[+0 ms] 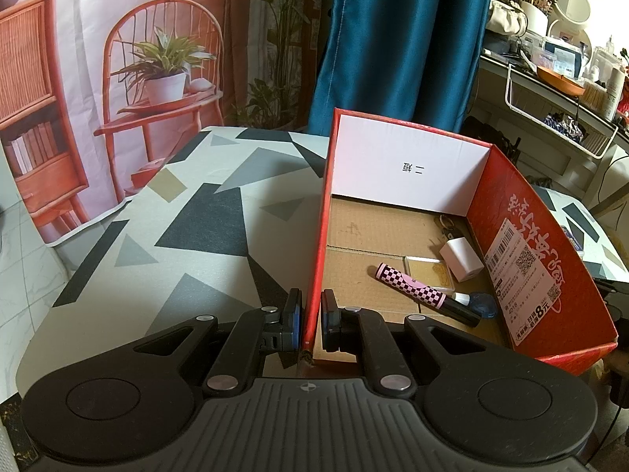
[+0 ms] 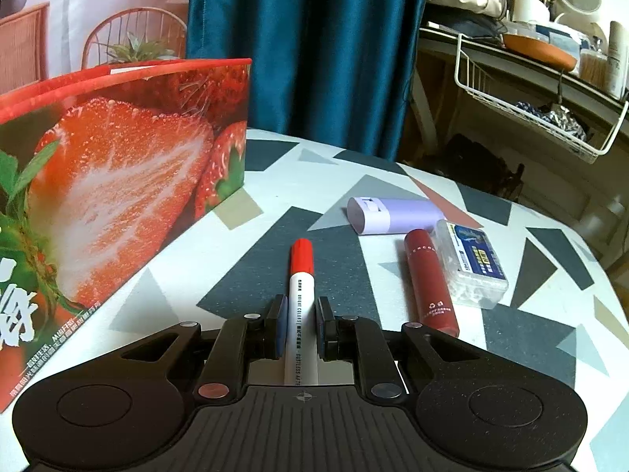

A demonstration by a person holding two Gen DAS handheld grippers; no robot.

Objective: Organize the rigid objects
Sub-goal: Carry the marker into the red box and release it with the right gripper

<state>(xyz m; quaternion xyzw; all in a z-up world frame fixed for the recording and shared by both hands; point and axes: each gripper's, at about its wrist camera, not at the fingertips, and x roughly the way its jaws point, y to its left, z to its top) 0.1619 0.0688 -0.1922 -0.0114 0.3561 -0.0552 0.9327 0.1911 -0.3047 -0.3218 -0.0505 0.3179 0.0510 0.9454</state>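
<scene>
Right tool [image 2: 299, 324] sits nearly closed around the white marker [image 2: 300, 306], pads on both sides of the barrel at mid-length; looks gripped, though whether it is lifted or resting on the bench [image 2: 275, 196] can't be told. The marker's long axis runs straight along the fingers, red cap pointing forward and away, tail end back under the tool body, probably so it can go into the box lengthwise. Left tool [image 1: 311, 320] is pinched almost closed on the near left wall of the red strawberry box [image 1: 542, 259], one pad outside, one inside, likely steadying it for the drop. Already inside on the cardboard floor: a pink checkered pen [image 1: 416, 289] lying diagonally, a white charger [image 1: 460, 259], a small clear case [image 1: 428, 272], a blue item [image 1: 482, 303] against the right wall. Waiting on the bench right of the marker: lilac case [image 2: 397, 216], dark red tube [image 2: 430, 281] lying roughly parallel to the marker, clear plastic box [image 2: 471, 263] touching the tube.
</scene>
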